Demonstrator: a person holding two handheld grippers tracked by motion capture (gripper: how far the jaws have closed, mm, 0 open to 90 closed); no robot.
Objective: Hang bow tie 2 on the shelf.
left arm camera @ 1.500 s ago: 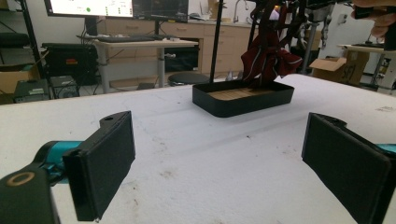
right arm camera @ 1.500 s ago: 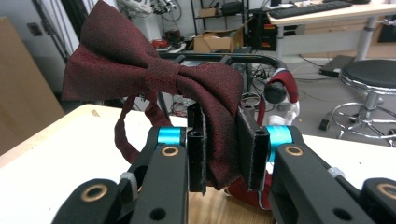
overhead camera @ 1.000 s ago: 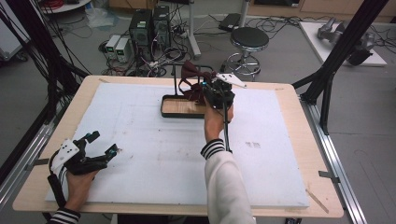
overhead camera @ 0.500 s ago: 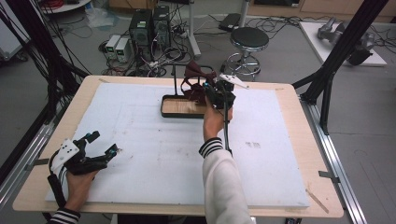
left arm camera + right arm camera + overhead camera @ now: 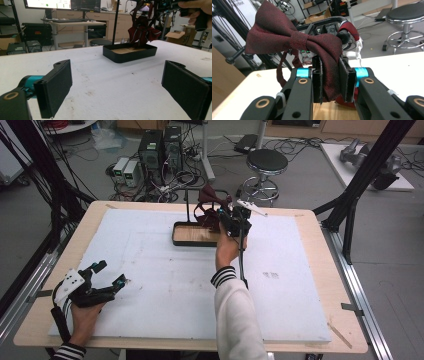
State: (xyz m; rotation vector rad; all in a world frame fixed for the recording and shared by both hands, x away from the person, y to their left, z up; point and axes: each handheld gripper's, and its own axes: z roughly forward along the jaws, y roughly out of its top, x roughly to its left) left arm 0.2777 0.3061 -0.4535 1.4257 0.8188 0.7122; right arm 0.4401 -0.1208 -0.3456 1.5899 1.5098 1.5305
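- At about 8 o'clock on the counter (image 5: 310,285), near its front-left corner, the person's left hand (image 5: 85,317) holds the left gripper (image 5: 111,276) low over the white mat (image 5: 165,285).
- The left gripper's two black jaws stand wide apart with nothing between them; the left gripper view shows only bare white mat in the gap.
- Toward 12 o'clock, near the far edge of the mat, sits a shallow black tray (image 5: 181,241) with a wooden floor.
- A thin black stand (image 5: 188,205) rises from the tray's far side, with a curved bar at the top.
- A dark red bow tie (image 5: 287,37) hangs up at the stand's bar, above the right end of the tray. Its strap (image 5: 280,72) loops down below it.
- The right gripper (image 5: 331,75) is raised at the bow tie, just right of the tray's middle, at about 12 o'clock on the counter.
- Its jaws are nearly closed, pinching the lower right wing of the bow tie between the two pads (image 5: 317,80).
- The person's right hand (image 5: 227,247) holds this gripper from below, with a white sleeve and striped cuff (image 5: 223,276) reaching back toward 6 o'clock.
- A black cable (image 5: 242,260) trails from the right gripper down along the sleeve.
- Beyond the counter at 1 o'clock, a round black stool (image 5: 267,162) stands on the floor.
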